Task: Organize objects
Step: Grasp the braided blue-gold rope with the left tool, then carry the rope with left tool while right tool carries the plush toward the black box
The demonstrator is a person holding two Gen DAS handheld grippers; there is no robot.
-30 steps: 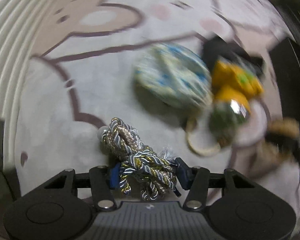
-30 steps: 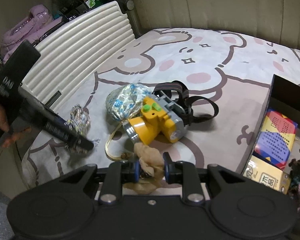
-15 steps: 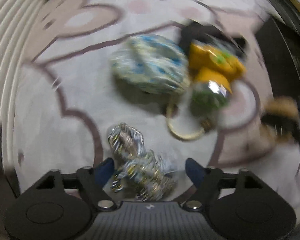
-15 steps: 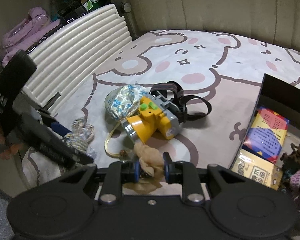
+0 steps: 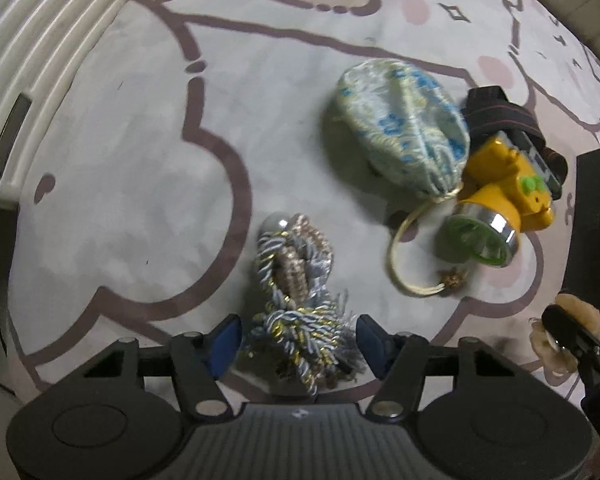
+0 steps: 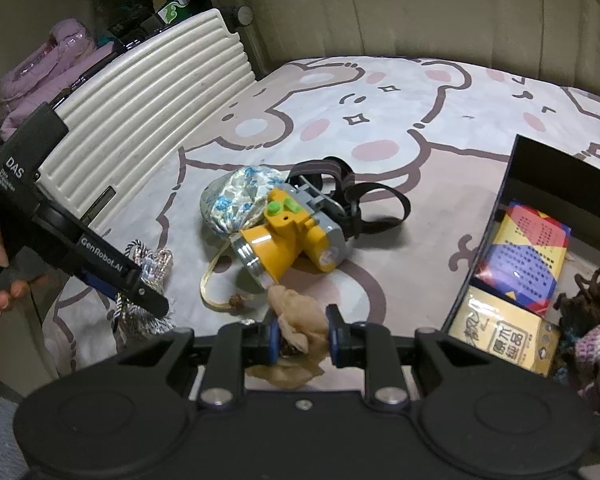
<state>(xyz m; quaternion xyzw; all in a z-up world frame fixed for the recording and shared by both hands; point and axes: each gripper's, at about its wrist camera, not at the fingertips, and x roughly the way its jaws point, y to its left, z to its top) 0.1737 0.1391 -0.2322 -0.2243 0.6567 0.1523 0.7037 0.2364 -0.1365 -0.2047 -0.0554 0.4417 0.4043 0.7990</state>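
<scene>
A bed [image 6: 440, 168] with a cartoon-bear sheet carries everything here, in a dim room with a ribbed white headboard [image 6: 148, 80] on one side and pale panelled doors behind.

Nearest, the left gripper [image 5: 298, 336] has its fingers spread, the twisted cord bundle [image 5: 296, 292] lying loose between them and touching neither pad clearly. If they close this low on the frayed tassel end, I judge they may catch only a few strands and the bundle could unravel or drag along the sheet.

The right gripper [image 6: 300, 338] is clenched on a tan crumpled cloth [image 6: 298, 320], part of which hangs below the fingers; that dangling part could snag the black box [image 6: 512, 216] wall to the right of the fingers on the way in.

Beyond both sets of fingers lie the drawstring pouch [image 6: 236, 200] and the yellow headlamp [image 6: 292, 236], touching; the pouch's cord loop [image 5: 404, 264] might tangle with anything swept past.
</scene>
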